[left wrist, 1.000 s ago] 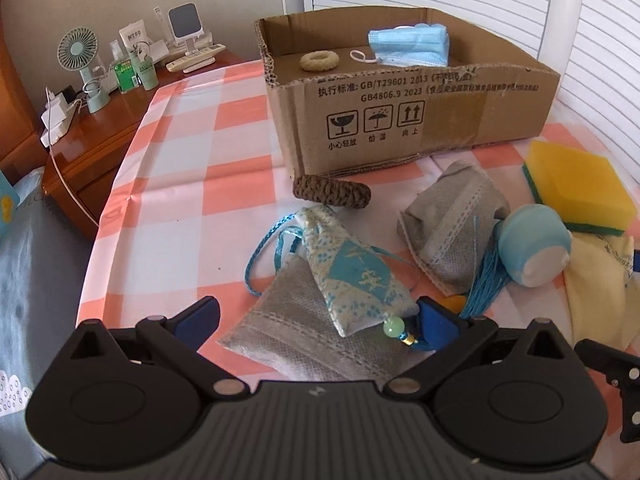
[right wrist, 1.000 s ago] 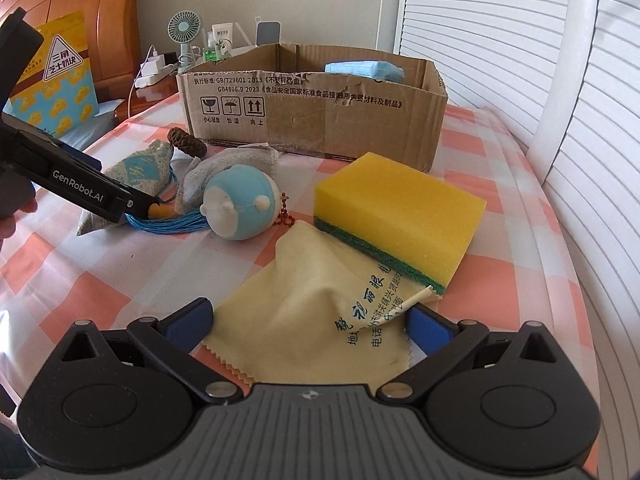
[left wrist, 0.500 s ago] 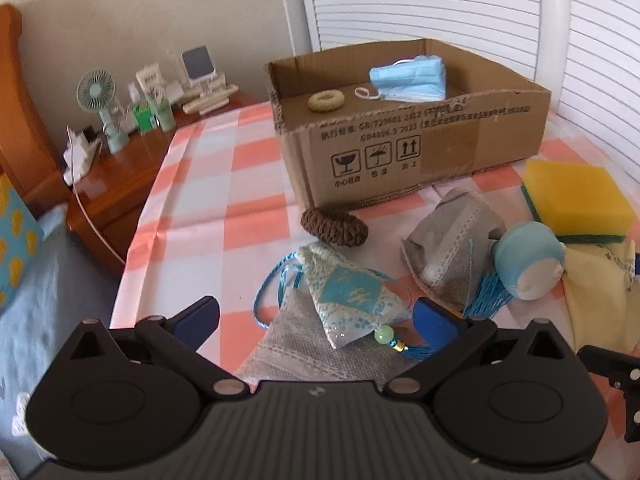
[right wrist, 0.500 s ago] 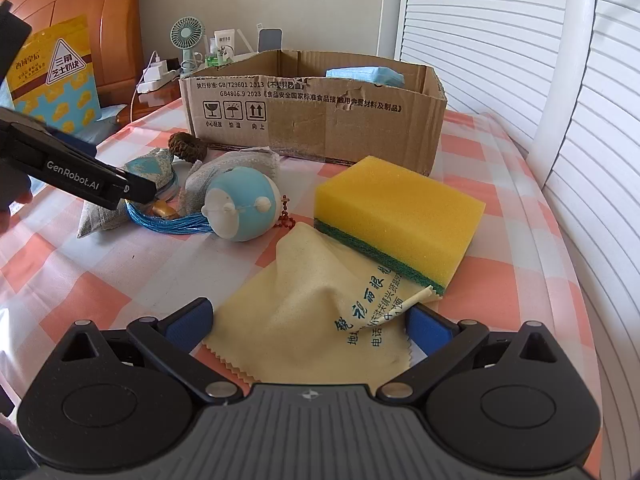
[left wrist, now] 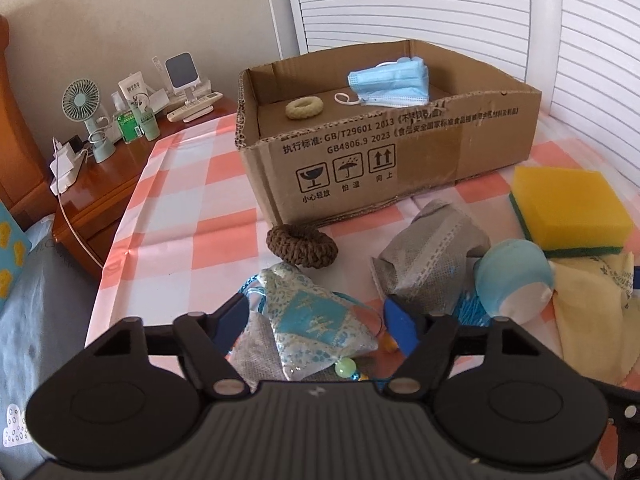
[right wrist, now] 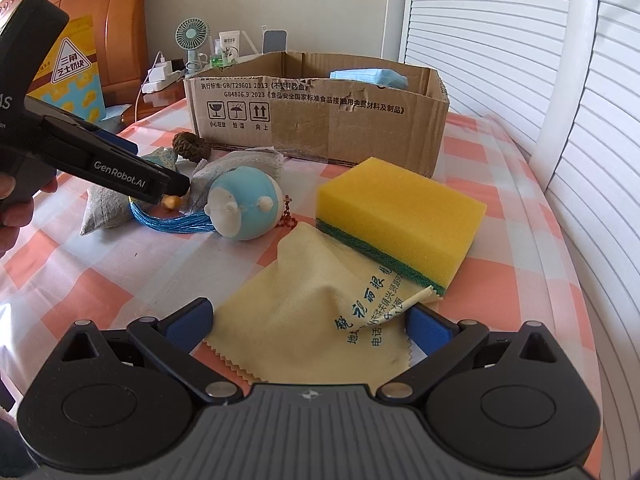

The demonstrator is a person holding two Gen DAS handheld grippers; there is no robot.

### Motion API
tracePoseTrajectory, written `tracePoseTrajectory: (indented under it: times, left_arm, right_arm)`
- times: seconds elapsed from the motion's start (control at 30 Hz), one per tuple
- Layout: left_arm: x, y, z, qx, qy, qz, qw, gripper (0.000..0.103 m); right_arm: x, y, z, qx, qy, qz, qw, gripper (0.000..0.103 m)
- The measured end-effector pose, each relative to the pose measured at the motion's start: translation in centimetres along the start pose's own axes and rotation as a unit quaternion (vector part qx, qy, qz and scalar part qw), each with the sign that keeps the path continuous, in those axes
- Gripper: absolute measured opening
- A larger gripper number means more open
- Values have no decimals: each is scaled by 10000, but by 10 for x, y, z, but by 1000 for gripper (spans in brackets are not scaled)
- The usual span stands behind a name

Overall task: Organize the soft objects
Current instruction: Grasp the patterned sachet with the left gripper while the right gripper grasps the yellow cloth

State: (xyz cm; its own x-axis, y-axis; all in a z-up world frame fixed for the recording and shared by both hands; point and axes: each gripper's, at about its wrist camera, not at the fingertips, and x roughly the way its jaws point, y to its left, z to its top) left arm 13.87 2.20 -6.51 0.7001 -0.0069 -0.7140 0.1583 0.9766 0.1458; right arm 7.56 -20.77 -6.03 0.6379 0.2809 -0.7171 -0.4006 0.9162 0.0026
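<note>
Left tongs (left wrist: 316, 316) open astride blue sachet (left wrist: 316, 326) near box (left wrist: 384, 168), light, squashy, best pinched mid-body; right tongs (right wrist: 308, 322) open over limp yellow cloth (right wrist: 320, 320).

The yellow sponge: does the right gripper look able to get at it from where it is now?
Probably yes. The yellow sponge lies just ahead of the open right gripper, with only the flat yellow cloth between them. The cloth's edge is tucked under the sponge, so it may drag along.
</note>
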Motion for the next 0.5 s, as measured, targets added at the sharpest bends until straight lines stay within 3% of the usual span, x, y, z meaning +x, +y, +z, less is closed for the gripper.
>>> tracePoseTrajectory:
  times: [0.07,0.33,0.5]
  left_arm:
    - [1,4,-1,-152,76,-55,9998,53]
    - [5,14,-2,-336,152,-58,9993,52]
    - [6,15,1,-311,139,-153,9993,41]
  right_arm:
    - [-1,0,-1,-9,-11,4,10000,103]
    - [-2,0,-1,-31,-12,16,10000,103]
    - [-2,-1,-1,-47,-2,25,10000,103]
